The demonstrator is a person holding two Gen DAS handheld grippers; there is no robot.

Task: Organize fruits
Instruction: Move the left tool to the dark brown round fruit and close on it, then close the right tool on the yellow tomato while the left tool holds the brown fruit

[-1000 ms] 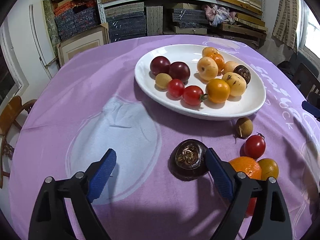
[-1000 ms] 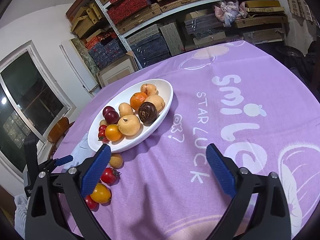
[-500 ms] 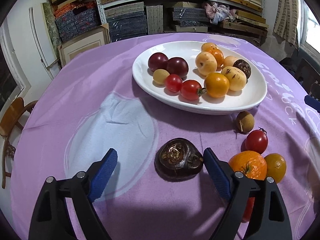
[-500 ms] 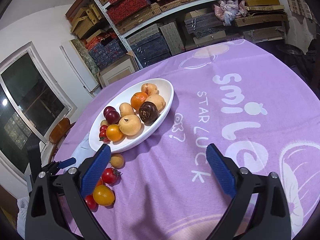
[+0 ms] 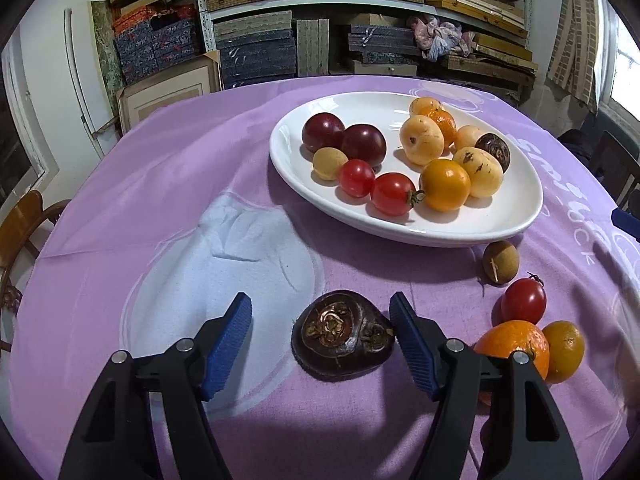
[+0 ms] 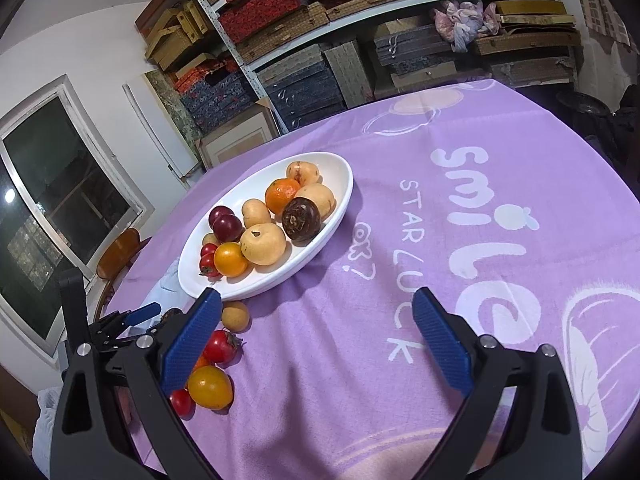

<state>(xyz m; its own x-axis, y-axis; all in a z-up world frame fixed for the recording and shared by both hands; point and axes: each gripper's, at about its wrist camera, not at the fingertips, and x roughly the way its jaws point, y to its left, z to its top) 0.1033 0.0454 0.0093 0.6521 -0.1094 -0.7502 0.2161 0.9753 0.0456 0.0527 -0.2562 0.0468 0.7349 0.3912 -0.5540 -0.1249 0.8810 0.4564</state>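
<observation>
Closing: left gripper (image 5: pixel 322 330), its jaws narrowing around the dark chestnut (image 5: pixel 343 334); the right pad touches the fruit's right edge, the left pad stands apart from it, so no grip is made.
Chestnut: dark brown, flattish, lying on the purple cloth (image 5: pixel 120 220) near the camera, just short of the plate's near rim.
Right gripper (image 6: pixel 316 334): jaws spread wide, nothing between them, only cloth with white lettering below.
Plate (image 5: pixel 500 224): white oval dish at centre-far on the table; it holds two dark red plums (image 5: pixel 344 138), two red tomatoes (image 5: pixel 374 186), an orange tomato (image 5: pixel 445 185), several pale yellow fruits, a tangerine and a second dark chestnut (image 5: pixel 493 150) at its right side.
Loose fruit, right of the held-between chestnut: a small brown longan (image 5: pixel 500 262) just beside the plate's near rim; a red tomato (image 5: pixel 523 301) nearer; a tangerine (image 5: pixel 516 344) touching a small orange tomato (image 5: pixel 563 351), nearest of all.
Right view: left gripper shows at the left edge, beside the loose fruit below the plate.
Background: shelves (image 6: pixel 360 20) of stacked boxes on the far wall; a wooden chair (image 5: pixel 24 216) at far left.
</observation>
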